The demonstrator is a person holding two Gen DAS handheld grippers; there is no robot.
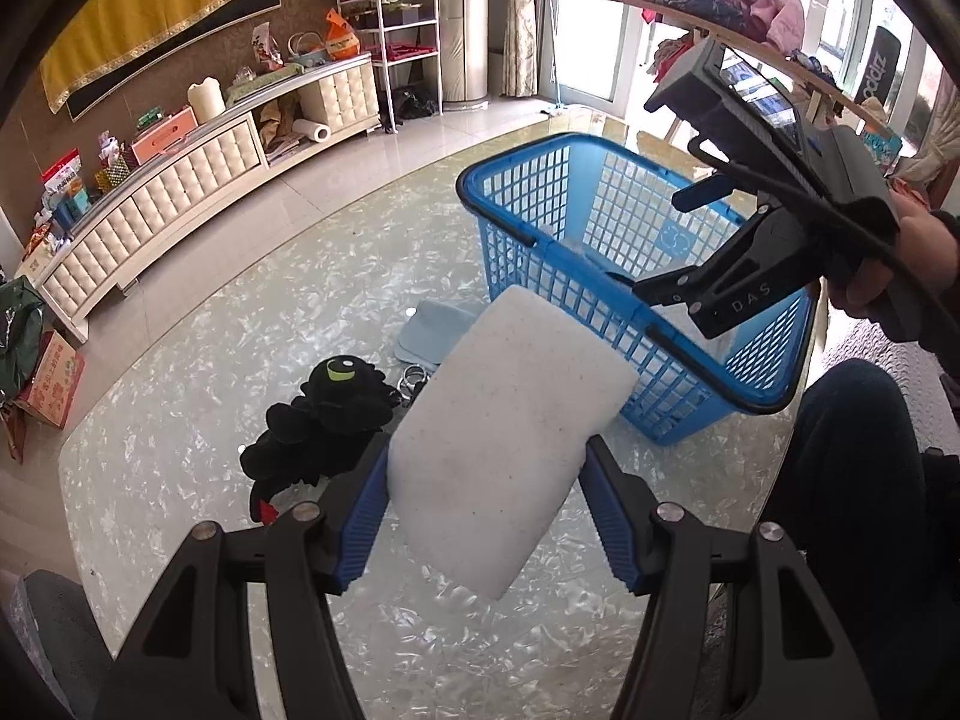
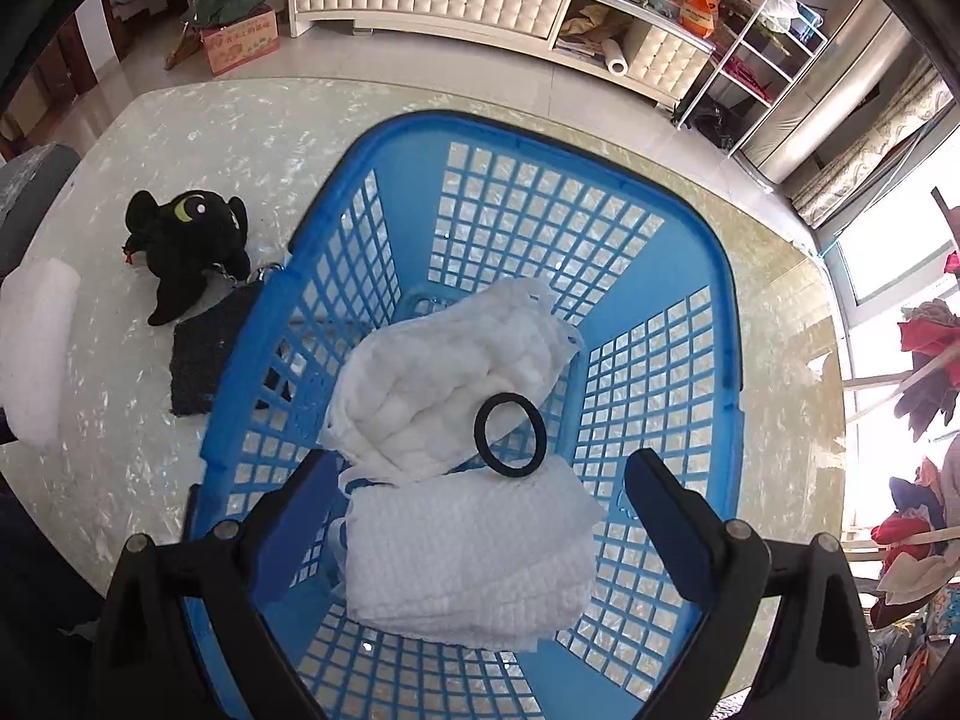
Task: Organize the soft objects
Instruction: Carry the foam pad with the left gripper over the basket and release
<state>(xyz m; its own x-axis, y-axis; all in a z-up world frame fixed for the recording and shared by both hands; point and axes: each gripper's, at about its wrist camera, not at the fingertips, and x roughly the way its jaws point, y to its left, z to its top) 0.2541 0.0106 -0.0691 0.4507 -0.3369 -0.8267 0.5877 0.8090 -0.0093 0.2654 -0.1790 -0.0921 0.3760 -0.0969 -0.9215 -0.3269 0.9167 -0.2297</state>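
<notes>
One white sponge block (image 1: 510, 432) clamped in left gripper (image 1: 486, 516) above table (image 1: 180, 408); right gripper (image 2: 480, 516) open over one blue basket (image 2: 732, 360) holding two white cloths (image 2: 444, 372), one black hair tie (image 2: 507, 433). One black plush (image 1: 327, 414) on table.

Readable: "DAS" in pale letters on the black body of the right gripper (image 1: 681, 240), seen from the left wrist view. Large white lettering, sideways and mirrored, on a dark banner (image 1: 882, 69) by the window, not decipherable. Cardboard box (image 1: 51, 387) print illegible.
</notes>
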